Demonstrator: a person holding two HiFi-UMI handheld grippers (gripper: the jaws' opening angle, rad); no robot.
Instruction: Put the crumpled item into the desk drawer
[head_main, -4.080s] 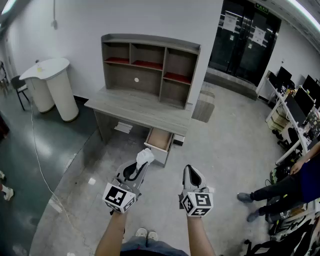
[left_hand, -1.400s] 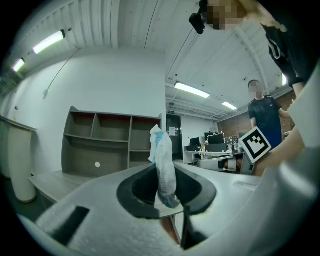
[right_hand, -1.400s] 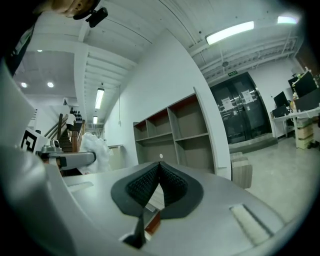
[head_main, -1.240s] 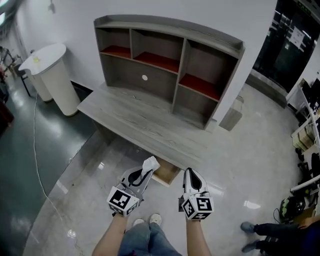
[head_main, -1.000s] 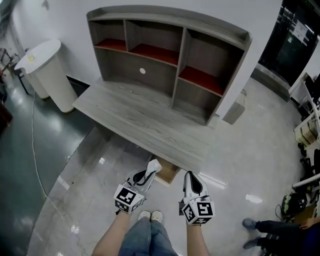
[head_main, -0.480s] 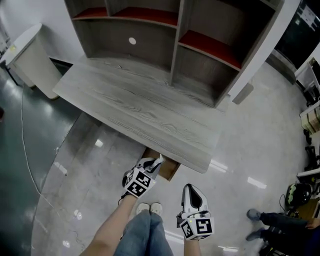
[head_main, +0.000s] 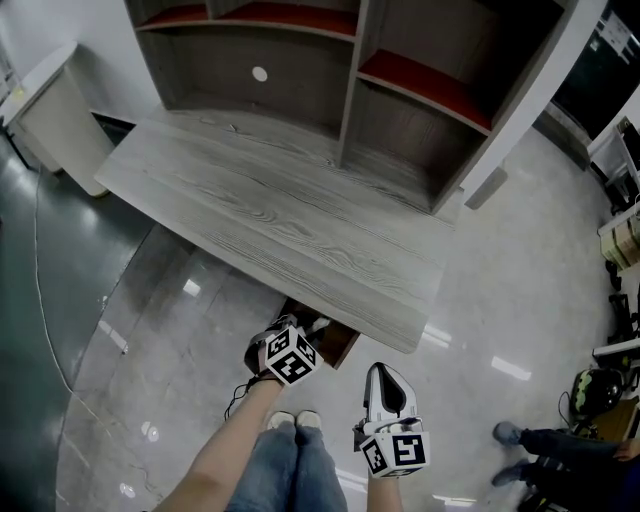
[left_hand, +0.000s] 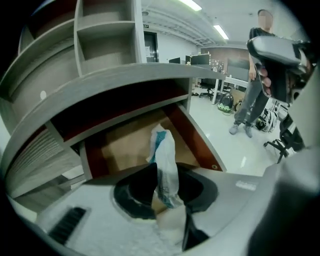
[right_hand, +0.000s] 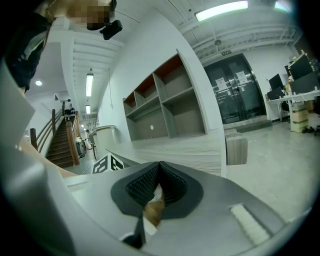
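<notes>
The crumpled item (left_hand: 164, 160), white with some teal print, stands upright between the jaws of my left gripper (left_hand: 161, 186). Those jaws are opening, and the pads still touch it. Right behind it lies the open desk drawer (left_hand: 125, 145) with a bare brown floor. From the head view, the left gripper (head_main: 303, 335) is at the drawer (head_main: 337, 347) under the desk's front edge, and a bit of the item (head_main: 319, 323) shows white. My right gripper (head_main: 383, 373) hangs lower right, over the floor, shut and empty; its pads (right_hand: 159, 172) meet.
The grey desk top (head_main: 270, 230) overhangs the drawer and carries a shelf unit (head_main: 420, 110). A white round stand (head_main: 45, 110) is at the far left, a cable (head_main: 45, 290) on the floor. A person (left_hand: 252, 95) stands to the right. My shoes (head_main: 295, 420) are below.
I have walked up to the desk. My left gripper has gone forward and down with the crumpled item to the open drawer. The right gripper has dropped back, lower in view.
</notes>
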